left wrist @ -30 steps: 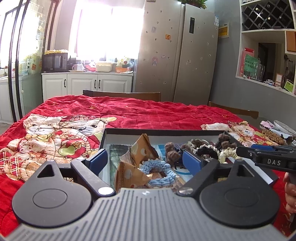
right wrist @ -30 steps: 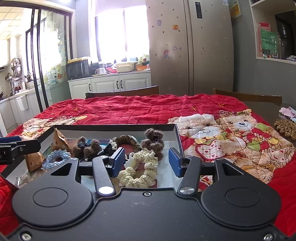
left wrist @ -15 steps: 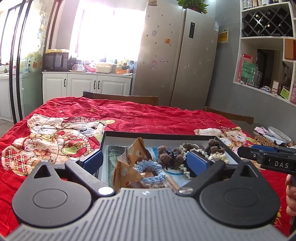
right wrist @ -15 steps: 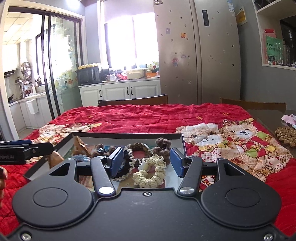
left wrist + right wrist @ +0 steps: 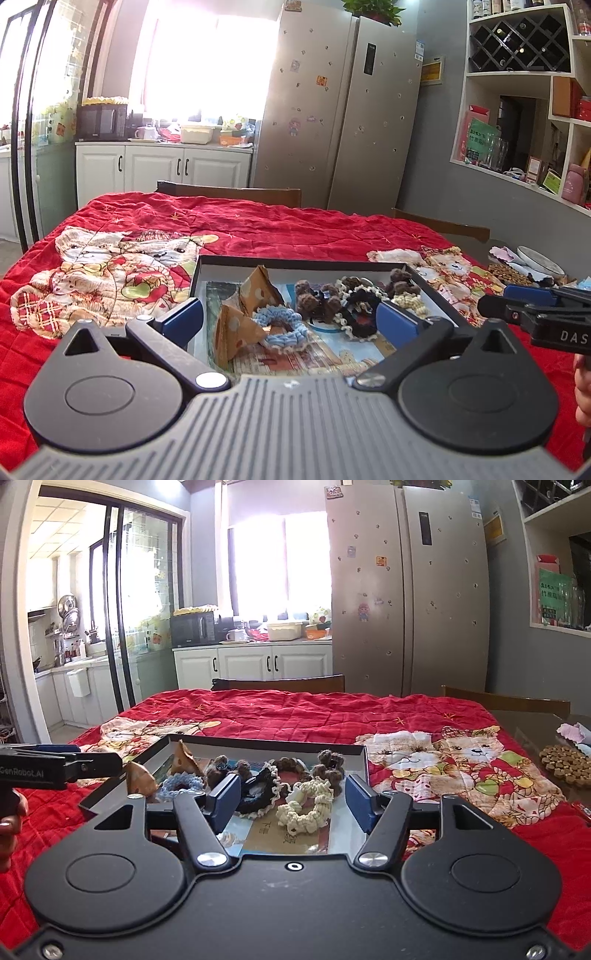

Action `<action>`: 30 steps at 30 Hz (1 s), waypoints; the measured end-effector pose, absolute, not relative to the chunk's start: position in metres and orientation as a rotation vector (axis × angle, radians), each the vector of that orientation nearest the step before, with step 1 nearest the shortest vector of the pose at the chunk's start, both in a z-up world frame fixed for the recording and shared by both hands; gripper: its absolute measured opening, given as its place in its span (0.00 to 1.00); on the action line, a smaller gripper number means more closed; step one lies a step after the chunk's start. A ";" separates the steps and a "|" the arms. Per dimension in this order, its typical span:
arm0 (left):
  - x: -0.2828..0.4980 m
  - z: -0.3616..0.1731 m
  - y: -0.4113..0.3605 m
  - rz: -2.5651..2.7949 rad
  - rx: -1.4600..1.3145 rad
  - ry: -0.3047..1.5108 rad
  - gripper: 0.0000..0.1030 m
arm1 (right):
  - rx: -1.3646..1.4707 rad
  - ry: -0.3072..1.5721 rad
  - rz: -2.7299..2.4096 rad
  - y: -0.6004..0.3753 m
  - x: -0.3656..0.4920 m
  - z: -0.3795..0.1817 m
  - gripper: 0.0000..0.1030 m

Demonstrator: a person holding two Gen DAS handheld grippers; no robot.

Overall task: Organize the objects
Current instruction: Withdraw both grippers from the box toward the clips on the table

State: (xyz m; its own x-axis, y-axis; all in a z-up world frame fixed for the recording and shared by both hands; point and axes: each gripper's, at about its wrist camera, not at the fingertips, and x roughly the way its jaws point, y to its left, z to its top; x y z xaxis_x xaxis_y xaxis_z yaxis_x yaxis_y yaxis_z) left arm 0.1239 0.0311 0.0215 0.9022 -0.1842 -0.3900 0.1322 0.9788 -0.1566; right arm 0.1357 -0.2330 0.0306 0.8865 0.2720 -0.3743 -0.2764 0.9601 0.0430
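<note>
**Tongs pull back from the filled tray**

Tongs on both sides have drawn back and risen from the shallow dark-rimmed cardboard tray (image 5: 236, 258), which looked larger and closer a second ago. The left tongs (image 5: 290, 325) stand at their widest with nothing between the blue pads. The right tongs (image 5: 291, 803) are opening as well, and nothing is gripped: the cream crocheted ring (image 5: 306, 805) seen between the pads lies loose on the tray floor.

Everything to be sorted appears to sit inside the tray already. The light blue crocheted ring (image 5: 282, 325) rests beside two tan spotted paper triangles (image 5: 243, 314), with brown pompom hair ties (image 5: 317, 299) and a black scrunchie with cream trim (image 5: 260, 792) further right. With both tongs empty and retreating, my judgement is that the last placement is finished and the task is at or near its end.

The tray rests on a counter covered by a red quilted cloth printed with cartoon bears (image 5: 280, 712). Wooden chair backs (image 5: 279, 683) stand at the far edge. Beyond are a tall silver fridge (image 5: 406, 590), white cabinets (image 5: 255, 664) bearing a black microwave (image 5: 194, 629), and a bright window.
</note>
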 end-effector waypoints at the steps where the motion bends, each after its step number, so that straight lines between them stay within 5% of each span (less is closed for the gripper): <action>1: 0.122 0.022 0.030 -0.168 -0.128 0.419 1.00 | -0.016 0.387 0.287 -0.234 0.133 0.031 0.61; 30: 0.076 -0.029 -0.016 -0.287 -0.017 0.575 1.00 | -0.112 0.475 0.340 -0.235 0.096 -0.014 0.64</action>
State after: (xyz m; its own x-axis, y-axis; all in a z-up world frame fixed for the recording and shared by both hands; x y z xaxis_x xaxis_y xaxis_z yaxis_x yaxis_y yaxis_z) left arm 0.0761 -0.0159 -0.0285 0.8008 -0.2722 -0.5335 0.2627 0.9601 -0.0955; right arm 0.0962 -0.2348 -0.0139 0.8344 0.2942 -0.4660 -0.3460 0.9378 -0.0275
